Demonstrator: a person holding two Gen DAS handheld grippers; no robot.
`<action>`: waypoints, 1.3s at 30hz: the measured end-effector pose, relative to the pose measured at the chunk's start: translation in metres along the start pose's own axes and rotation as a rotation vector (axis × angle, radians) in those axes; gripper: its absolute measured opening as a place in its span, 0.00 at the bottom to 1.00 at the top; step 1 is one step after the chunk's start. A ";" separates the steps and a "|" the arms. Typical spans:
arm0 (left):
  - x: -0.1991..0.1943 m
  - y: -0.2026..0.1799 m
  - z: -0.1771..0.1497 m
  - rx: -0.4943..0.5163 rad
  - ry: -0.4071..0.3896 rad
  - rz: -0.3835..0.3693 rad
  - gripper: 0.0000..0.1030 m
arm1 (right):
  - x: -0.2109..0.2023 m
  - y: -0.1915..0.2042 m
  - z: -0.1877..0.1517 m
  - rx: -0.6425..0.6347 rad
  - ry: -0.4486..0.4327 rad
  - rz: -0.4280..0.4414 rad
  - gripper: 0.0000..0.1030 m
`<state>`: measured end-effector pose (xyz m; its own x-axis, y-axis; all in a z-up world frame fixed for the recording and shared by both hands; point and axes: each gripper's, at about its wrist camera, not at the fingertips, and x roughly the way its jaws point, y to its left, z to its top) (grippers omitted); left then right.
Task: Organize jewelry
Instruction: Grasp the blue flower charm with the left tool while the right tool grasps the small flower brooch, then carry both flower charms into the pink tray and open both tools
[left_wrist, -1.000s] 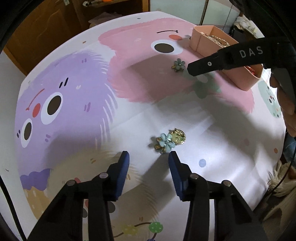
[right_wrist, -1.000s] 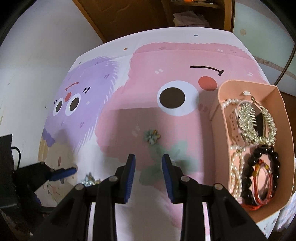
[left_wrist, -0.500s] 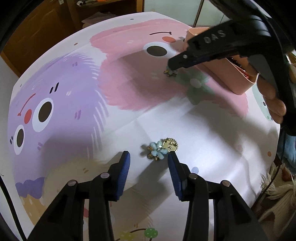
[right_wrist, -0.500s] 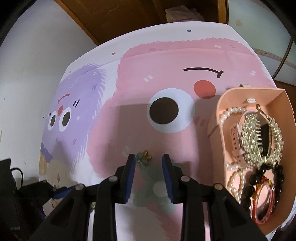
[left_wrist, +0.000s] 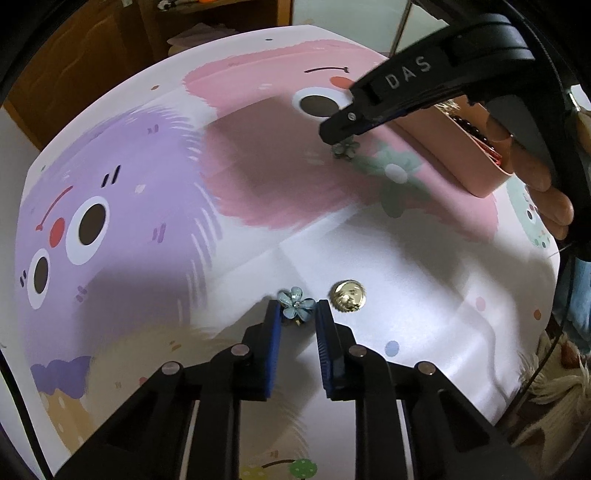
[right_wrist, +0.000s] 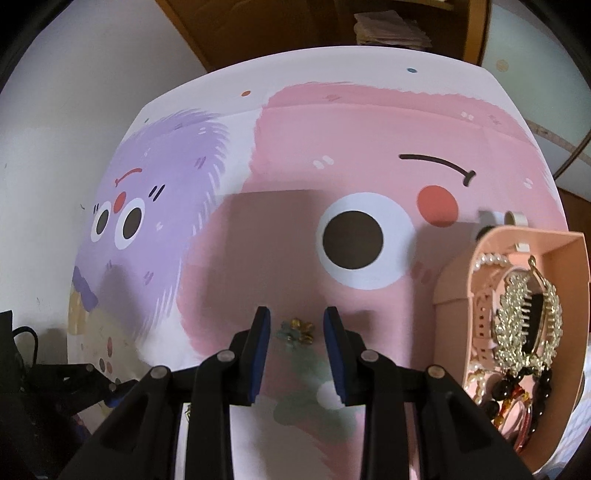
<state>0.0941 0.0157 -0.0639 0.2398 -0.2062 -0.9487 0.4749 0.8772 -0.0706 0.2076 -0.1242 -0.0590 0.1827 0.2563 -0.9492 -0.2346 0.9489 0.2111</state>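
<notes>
My left gripper (left_wrist: 298, 309), jaws just closing, pinches a blue flower earring (left_wrist: 295, 302); my right gripper (right_wrist: 297, 320) stands spread around another flower earring (right_wrist: 296, 332).

Monster-print tablecloth (right_wrist: 229, 258); wooden cabinet (right_wrist: 295, 26) behind; stacked papers, perhaps (right_wrist: 391, 27), on shelf.

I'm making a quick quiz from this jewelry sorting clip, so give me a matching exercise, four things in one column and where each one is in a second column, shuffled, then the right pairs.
Things:
1. blue flower earring
2. gold round charm
3. green flower earring
4. gold hair comb

Places:
A. inside the pink box
B. on the mat, just right of the left gripper
C. between the right gripper's open jaws, on the pink monster print
D. between the left gripper's narrowed jaws, which have just been closing

Pairs: 1-D, 2-B, 3-C, 4-A
</notes>
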 end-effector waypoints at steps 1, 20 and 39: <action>-0.001 0.002 0.000 -0.012 -0.001 0.002 0.16 | 0.001 0.002 0.001 -0.006 0.007 -0.004 0.29; -0.013 0.019 0.005 -0.166 -0.009 0.009 0.16 | 0.018 0.027 0.002 -0.110 0.054 -0.119 0.17; -0.078 -0.021 0.046 -0.147 -0.127 0.020 0.16 | -0.090 -0.012 -0.035 -0.043 -0.122 -0.026 0.17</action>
<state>0.1046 -0.0063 0.0254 0.3571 -0.2327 -0.9046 0.3422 0.9337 -0.1052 0.1606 -0.1650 0.0153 0.3035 0.2551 -0.9181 -0.2687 0.9473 0.1744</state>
